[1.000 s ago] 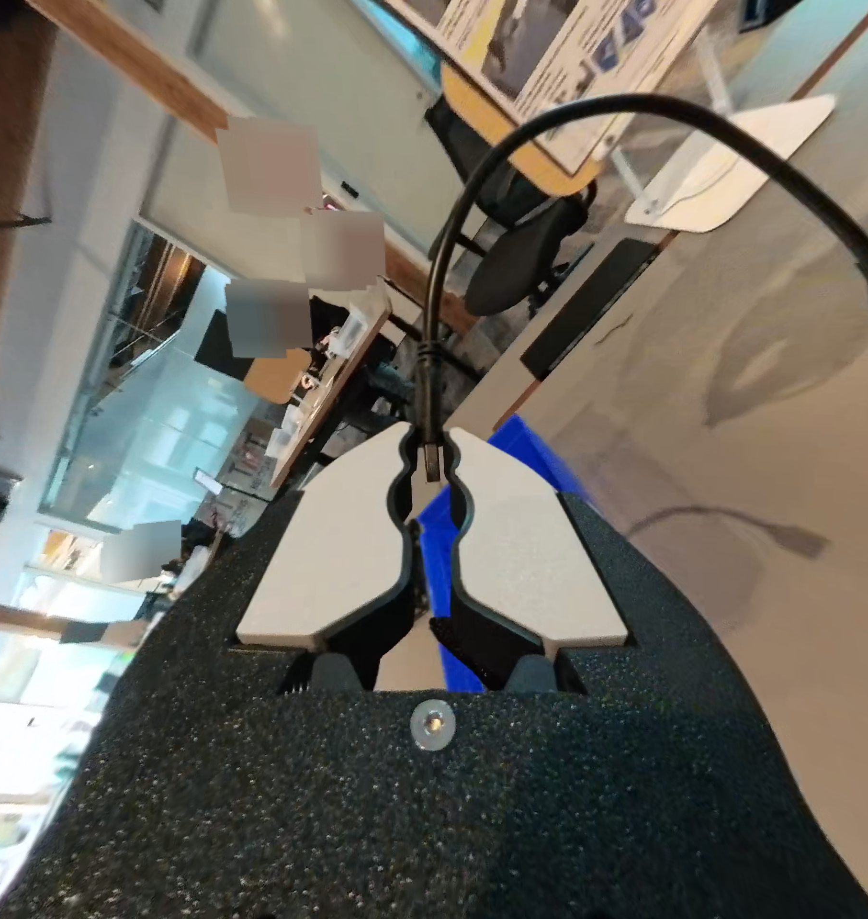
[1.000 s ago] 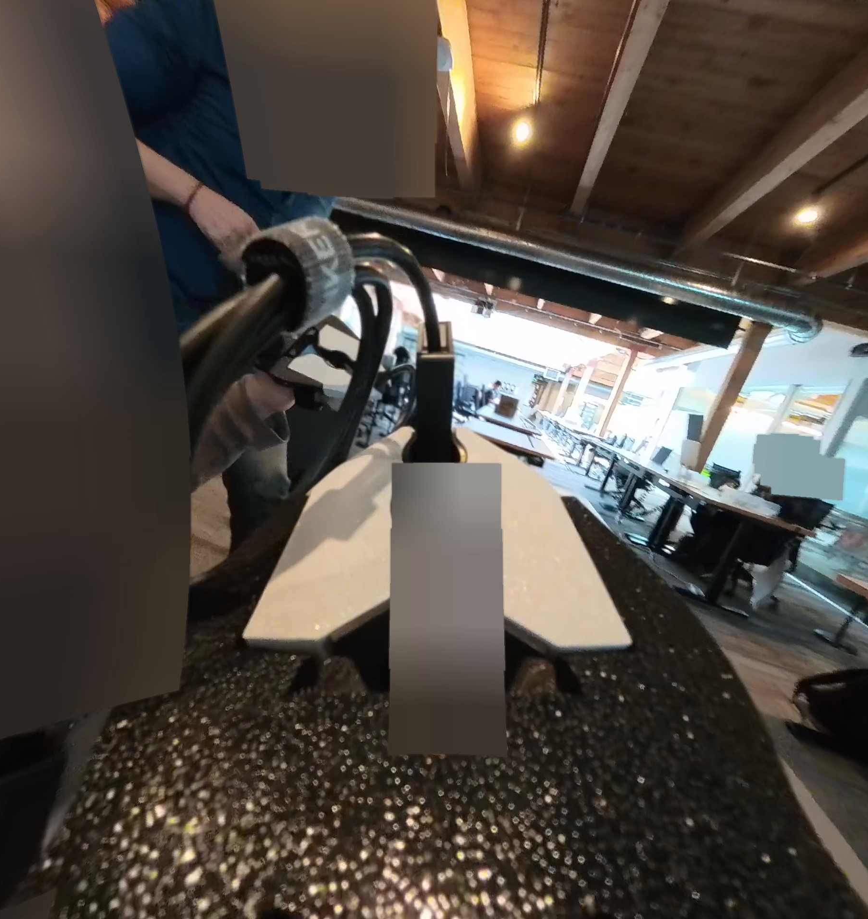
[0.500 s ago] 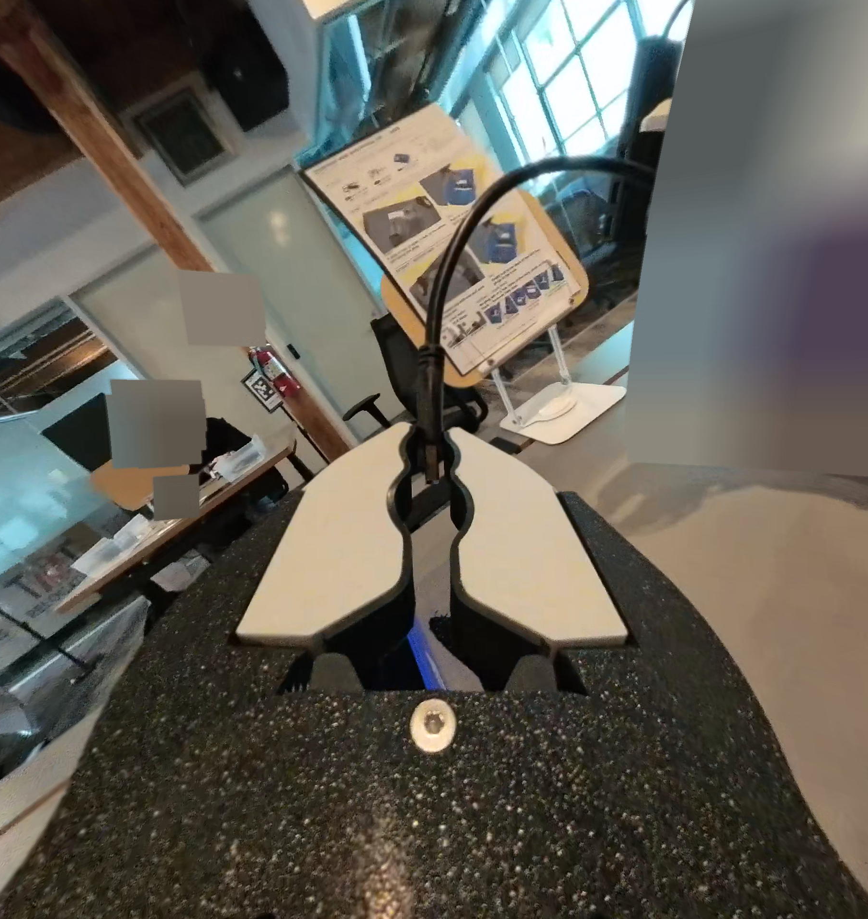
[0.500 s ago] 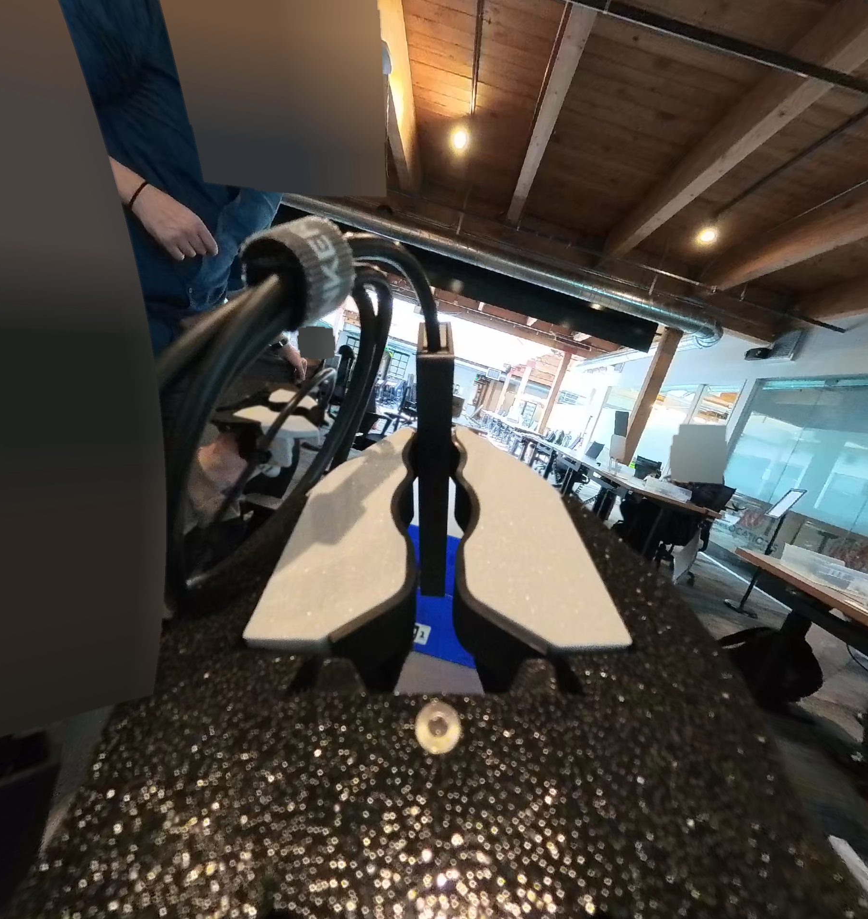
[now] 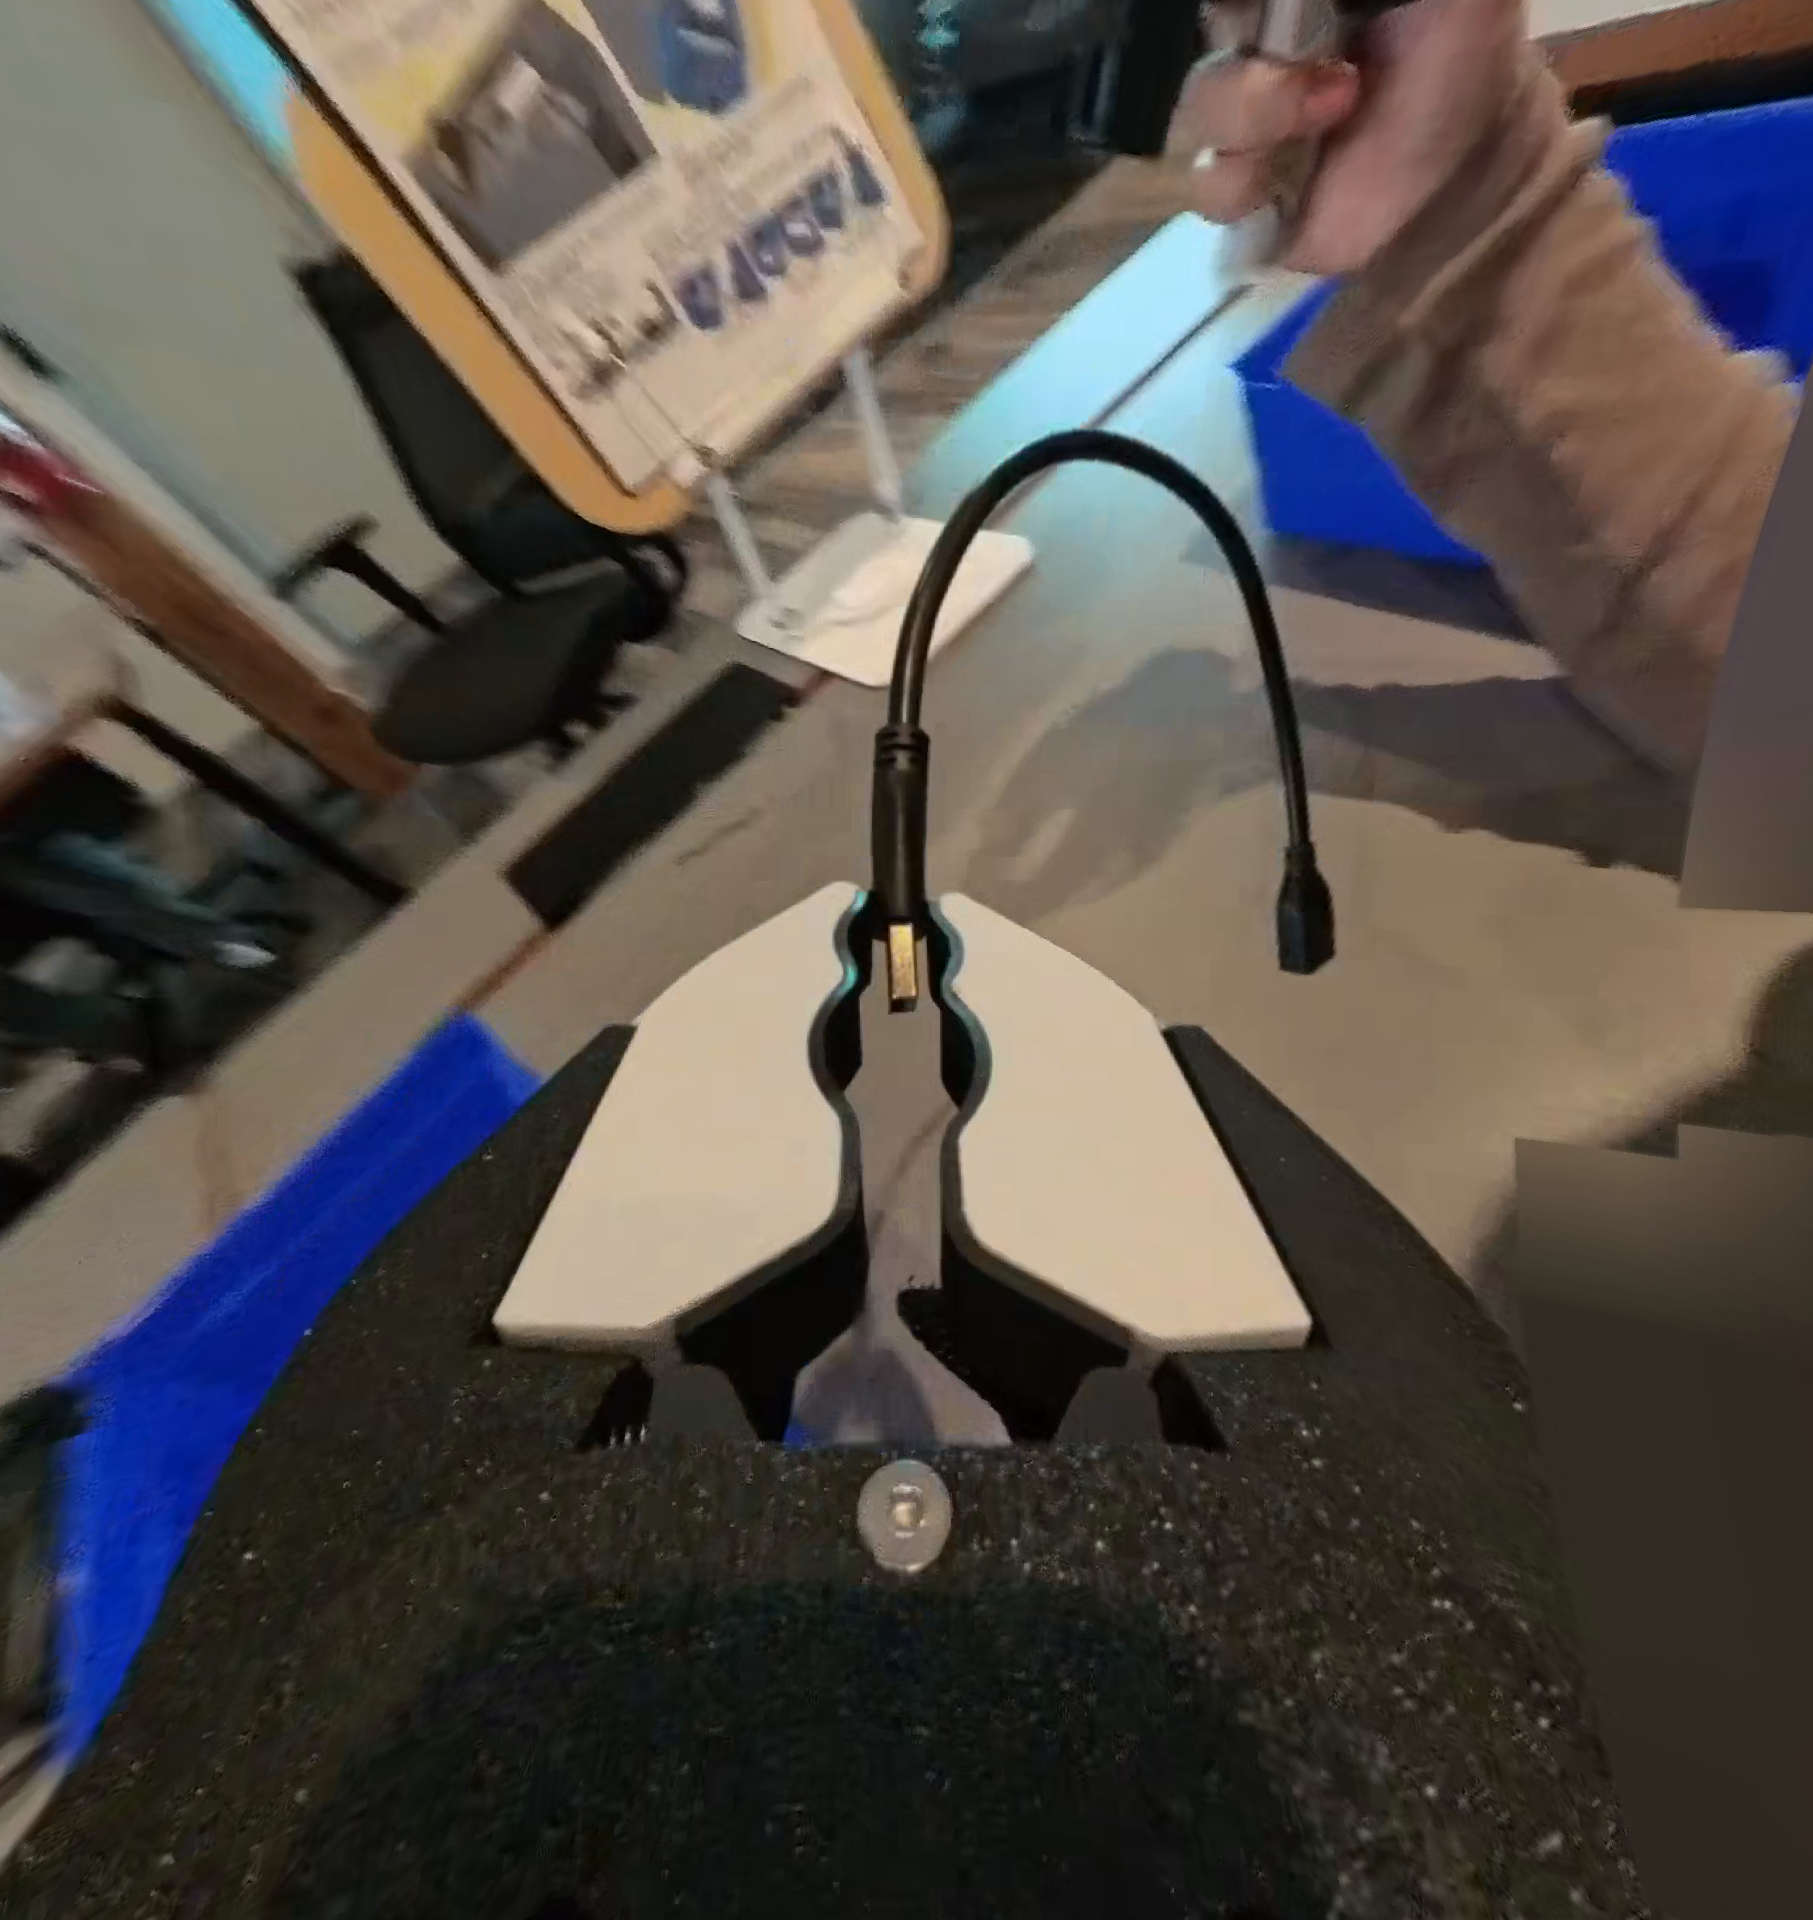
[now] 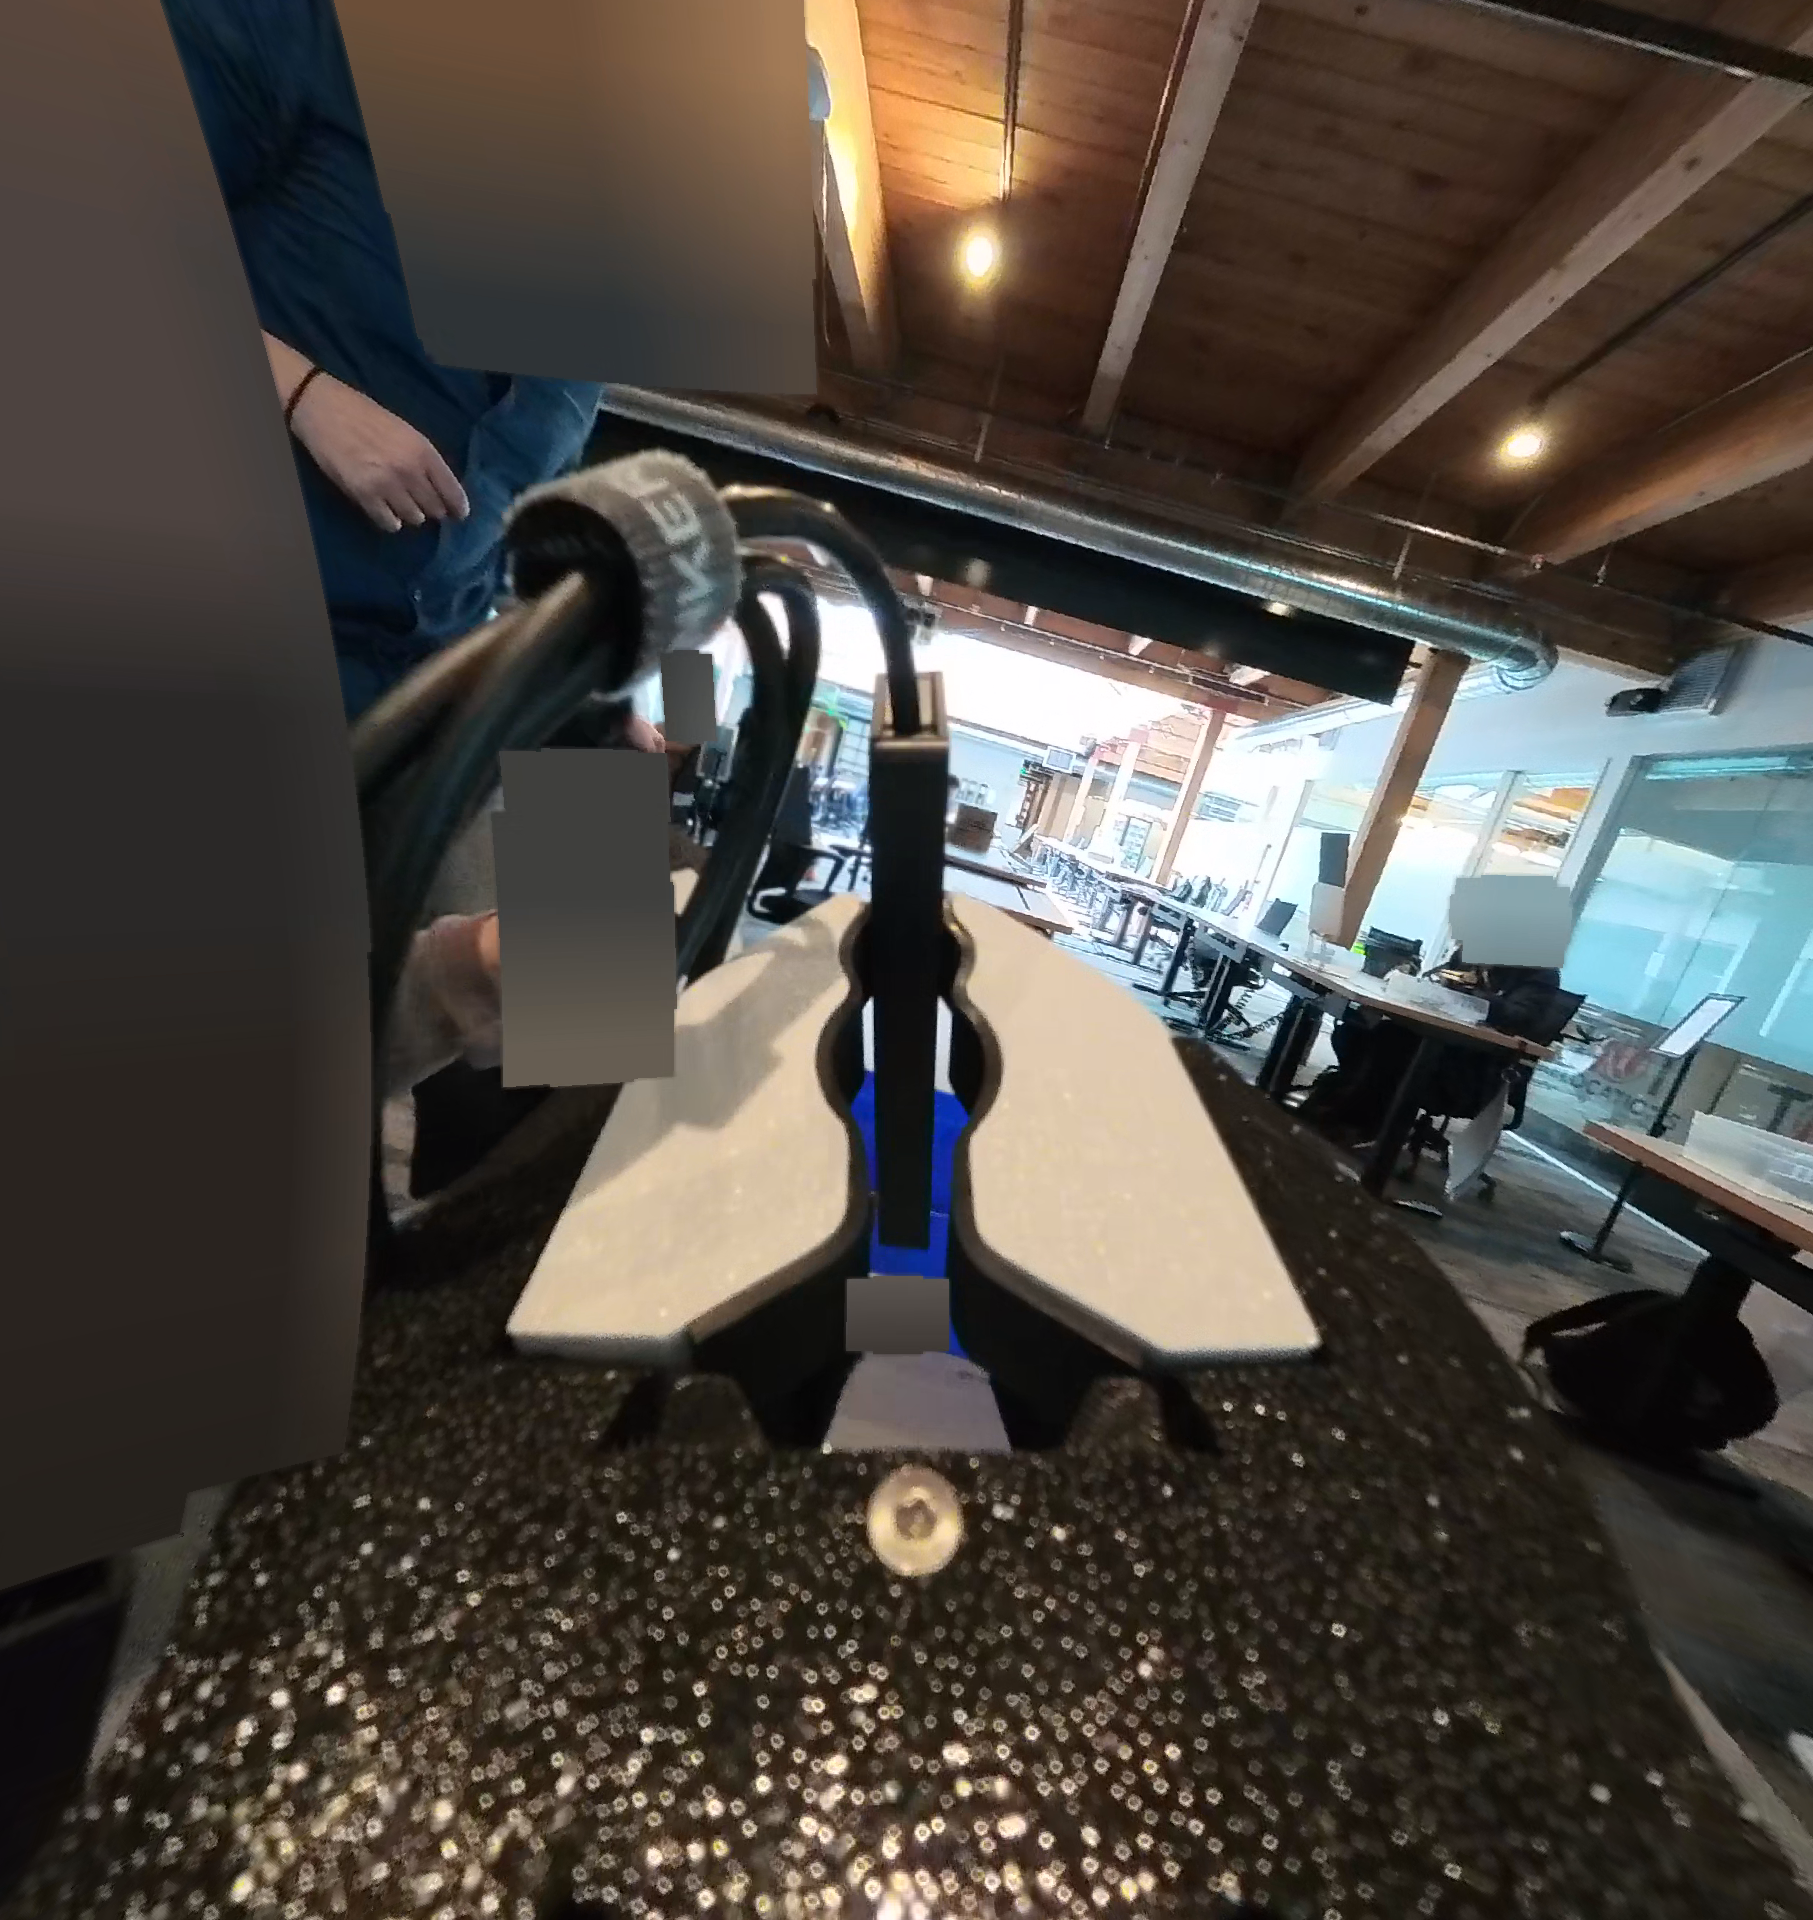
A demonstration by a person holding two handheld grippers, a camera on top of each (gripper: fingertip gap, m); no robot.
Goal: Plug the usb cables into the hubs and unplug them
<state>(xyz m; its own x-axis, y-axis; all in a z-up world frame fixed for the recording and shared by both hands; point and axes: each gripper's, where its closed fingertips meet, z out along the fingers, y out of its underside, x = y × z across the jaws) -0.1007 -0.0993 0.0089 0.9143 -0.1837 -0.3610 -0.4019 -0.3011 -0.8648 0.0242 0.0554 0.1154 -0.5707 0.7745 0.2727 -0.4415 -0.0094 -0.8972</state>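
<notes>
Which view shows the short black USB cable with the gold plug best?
The left wrist view: the short black USB cable arches whole above the left gripper, which clamps its gold plug, its far connector hanging free. The right wrist view shows none of it, only the right gripper holding a slim black hub.

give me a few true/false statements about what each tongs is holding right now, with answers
1. The left tongs grip a short black usb cable at its plug end. True.
2. The cable's far connector is plugged into a hub. False: it hangs free in the air.
3. The right tongs are shut on a slim black hub. True.
4. The hub lies flat on the table. False: it is held up between the fingers.
5. A grey strap bundles the hub's cord. True.
</notes>
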